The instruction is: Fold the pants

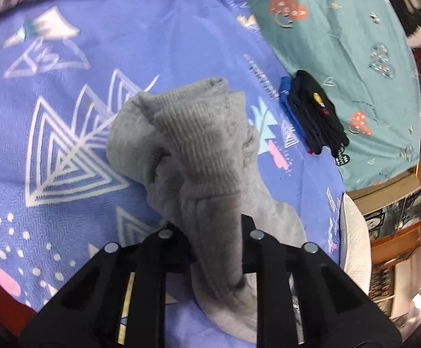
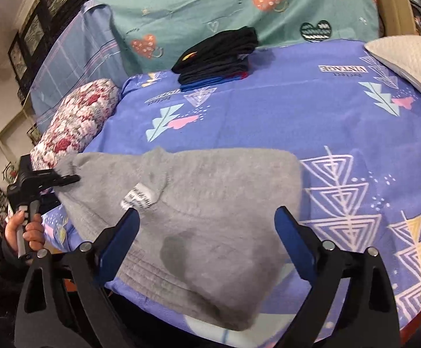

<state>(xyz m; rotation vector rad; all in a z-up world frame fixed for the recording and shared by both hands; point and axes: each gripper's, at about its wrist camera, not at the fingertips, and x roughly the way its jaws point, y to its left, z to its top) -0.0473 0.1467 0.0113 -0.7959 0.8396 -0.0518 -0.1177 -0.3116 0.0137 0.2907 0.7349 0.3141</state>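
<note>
Grey fleece pants (image 2: 210, 203) lie spread on the purple patterned bedspread (image 2: 326, 116), with a white label (image 2: 139, 198) showing and a darker patch near the front. My left gripper (image 1: 210, 232) is shut on a bunched ribbed end of the pants (image 1: 187, 145) and holds it up off the bed. It also shows in the right wrist view (image 2: 65, 178) at the pants' left edge. My right gripper (image 2: 207, 217) is open just above the pants, its blue fingers (image 2: 293, 237) apart and empty.
A stack of folded dark clothes (image 2: 219, 55) sits at the far side of the purple bedspread, by a teal heart-print sheet (image 2: 239, 5). A floral pillow (image 2: 74, 121) lies left. A white quilted pillow (image 2: 407, 61) lies right. Wooden furniture (image 1: 399, 197) stands beside the bed.
</note>
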